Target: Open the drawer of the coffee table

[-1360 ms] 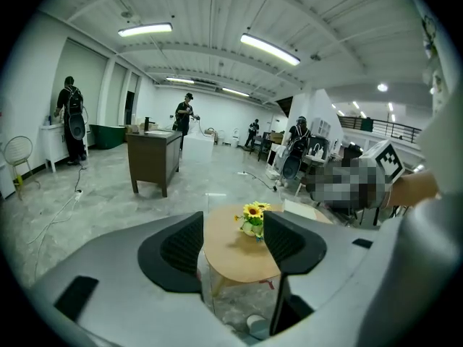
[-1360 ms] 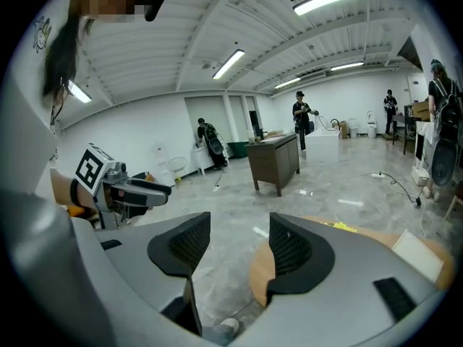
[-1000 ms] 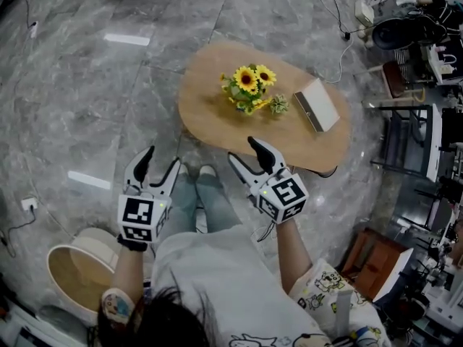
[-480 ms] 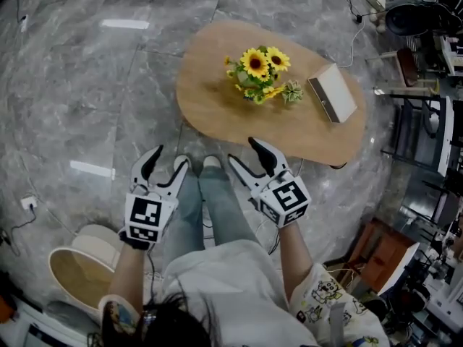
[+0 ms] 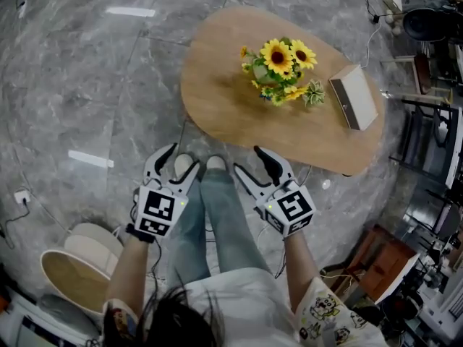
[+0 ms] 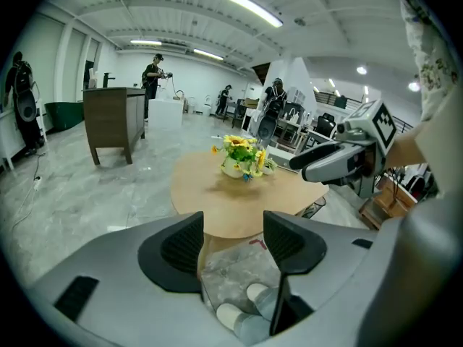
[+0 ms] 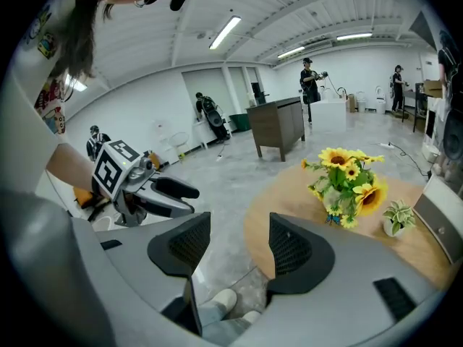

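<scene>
Coffee table (image 5: 217, 92) just ahead of both grippers.
We hold our left gripper (image 5: 181, 159) and right gripper (image 5: 247, 160) near its edge, jaws apart, empty; we cannot make out its drawer.

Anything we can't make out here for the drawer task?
Drawer, handle: in no view. The head view looks down on the coffee table top, which would cover them; neither gripper view shows a drawer front.
Box: cut by the right gripper view's edge.
Distant people: too small.
</scene>
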### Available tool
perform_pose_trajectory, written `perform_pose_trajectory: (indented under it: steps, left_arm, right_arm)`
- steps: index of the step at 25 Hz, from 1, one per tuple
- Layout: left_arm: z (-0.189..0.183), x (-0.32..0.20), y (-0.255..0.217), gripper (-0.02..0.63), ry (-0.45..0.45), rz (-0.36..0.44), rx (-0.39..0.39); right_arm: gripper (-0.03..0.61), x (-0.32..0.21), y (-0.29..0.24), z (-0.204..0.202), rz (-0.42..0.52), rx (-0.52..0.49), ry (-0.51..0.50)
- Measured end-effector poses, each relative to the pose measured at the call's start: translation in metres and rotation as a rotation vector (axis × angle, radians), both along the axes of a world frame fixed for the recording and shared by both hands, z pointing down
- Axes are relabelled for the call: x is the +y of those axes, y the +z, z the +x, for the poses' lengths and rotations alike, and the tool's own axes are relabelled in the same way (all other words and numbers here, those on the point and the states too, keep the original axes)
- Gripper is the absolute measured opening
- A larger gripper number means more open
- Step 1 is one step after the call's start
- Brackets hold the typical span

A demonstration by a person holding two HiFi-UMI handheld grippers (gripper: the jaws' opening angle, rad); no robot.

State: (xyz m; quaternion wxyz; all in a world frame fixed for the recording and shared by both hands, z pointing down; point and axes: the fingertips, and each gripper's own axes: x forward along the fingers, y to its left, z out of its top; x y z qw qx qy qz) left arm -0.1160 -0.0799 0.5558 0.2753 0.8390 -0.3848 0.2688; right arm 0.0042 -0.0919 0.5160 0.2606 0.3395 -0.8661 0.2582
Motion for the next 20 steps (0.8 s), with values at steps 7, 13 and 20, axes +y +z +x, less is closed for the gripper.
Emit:
perform_pose_trajectory:
  steps: [7,13,20]
  left_arm:
    - [0.009,0.005,0.071,0.235,0.033,-0.035,-0.031]
    - [0.013,0.001,0.123,0.236,0.080,-0.053,-0.065]
    - [0.022,-0.005,0.172,0.236,0.178,-0.089,-0.102]
  right_arm:
    - [0.221,0.004,0.051,0.008,-0.028,0.026,-0.015]
    - [0.221,0.003,0.088,0.004,-0.031,0.056,-0.064]
    - [0.219,0.005,0.112,-0.008,-0.031,0.074,-0.127]
